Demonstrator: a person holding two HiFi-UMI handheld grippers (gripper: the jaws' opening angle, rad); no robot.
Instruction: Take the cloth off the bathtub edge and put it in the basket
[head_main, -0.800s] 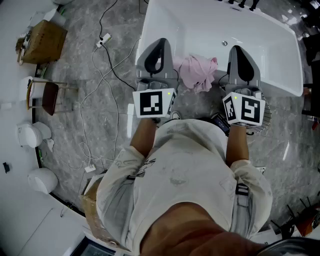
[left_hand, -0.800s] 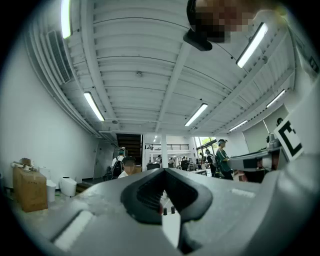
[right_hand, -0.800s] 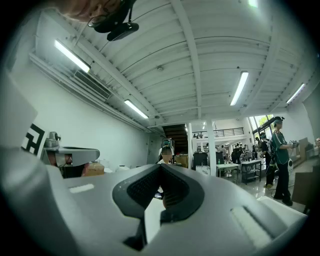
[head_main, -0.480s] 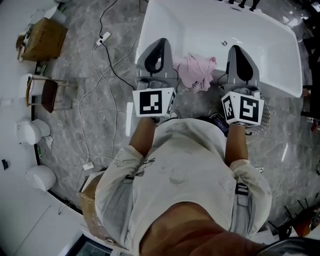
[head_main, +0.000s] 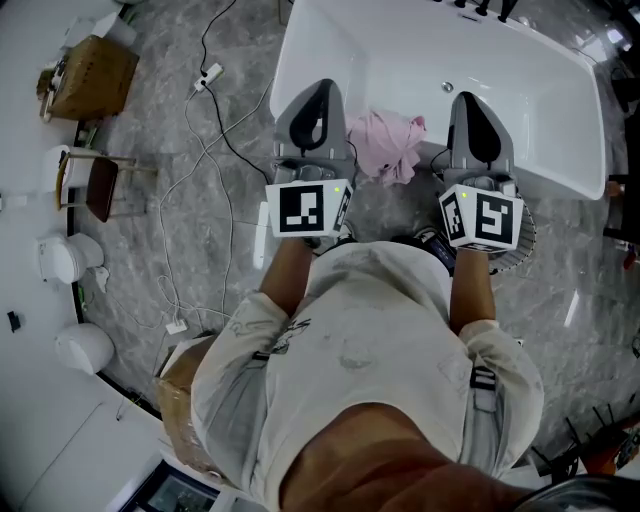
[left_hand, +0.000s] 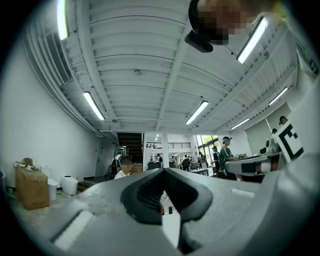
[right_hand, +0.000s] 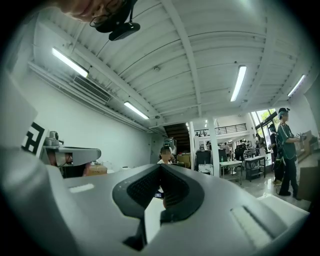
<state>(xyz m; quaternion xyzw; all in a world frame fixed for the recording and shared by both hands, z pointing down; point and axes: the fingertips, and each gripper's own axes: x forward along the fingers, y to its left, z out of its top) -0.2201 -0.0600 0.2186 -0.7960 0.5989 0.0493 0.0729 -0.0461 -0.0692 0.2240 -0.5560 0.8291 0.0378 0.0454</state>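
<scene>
On bathtub edge (head_main: 570, 172), pink cloth (head_main: 385, 145), crumpled heap

Cardboard box (head_main: 88, 78), small chair (head_main: 97, 187), white cables (head_main: 196, 150) on grey floor (head_main: 140, 255)

— Underfoot?

— Grey veined stone floor (head_main: 150, 240), seen from overhead. Standing on it at the top, a white bathtub (head_main: 555, 160); draped over its near edge, a crumpled pink cloth (head_main: 385, 145). Just beside the tub, lower right, a wire basket (head_main: 528, 230).

— And to the left?

— Cardboard box (head_main: 95, 78) in the far corner, brown-seated stool (head_main: 88, 188) below it, two white rounded fixtures (head_main: 62, 260) along the wall. Loose cables (head_main: 176, 326) trailing from a white plug block (head_main: 208, 75).
</scene>
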